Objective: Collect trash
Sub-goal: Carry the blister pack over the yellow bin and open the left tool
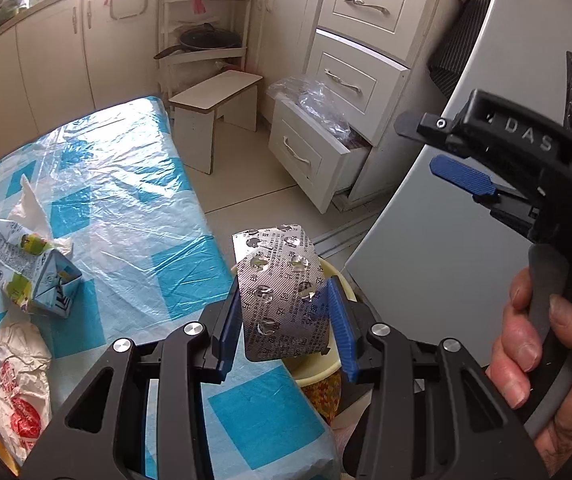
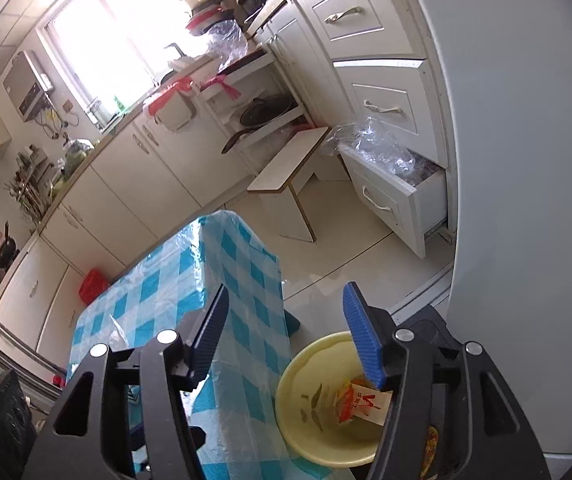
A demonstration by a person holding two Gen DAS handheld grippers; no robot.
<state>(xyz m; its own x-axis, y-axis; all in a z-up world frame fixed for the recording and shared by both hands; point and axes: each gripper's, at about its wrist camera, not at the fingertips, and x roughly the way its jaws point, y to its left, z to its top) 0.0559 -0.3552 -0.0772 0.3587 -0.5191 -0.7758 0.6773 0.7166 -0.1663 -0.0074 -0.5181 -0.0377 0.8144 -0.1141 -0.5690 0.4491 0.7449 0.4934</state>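
Note:
My left gripper (image 1: 286, 316) is shut on a silver blister pack (image 1: 282, 292) and holds it upright above the yellow bin (image 1: 336, 280) beside the table edge. On the blue checked table (image 1: 126, 200) lie a crushed drink carton (image 1: 30, 268), a crumpled white-and-red plastic bag (image 1: 18, 392) and white tissue (image 1: 26, 204). My right gripper (image 2: 286, 332) is open and empty above the yellow bin (image 2: 298, 400), which holds a red-and-white wrapper (image 2: 362, 402). The right gripper also shows in the left wrist view (image 1: 438, 148), off to the right.
A grey refrigerator (image 1: 466, 220) stands right of the bin. A white cabinet has its bottom drawer (image 1: 310, 152) pulled open with clear plastic in it. A small white stool (image 1: 214, 112) and a shelf rack with a pan (image 1: 206, 40) stand beyond the table.

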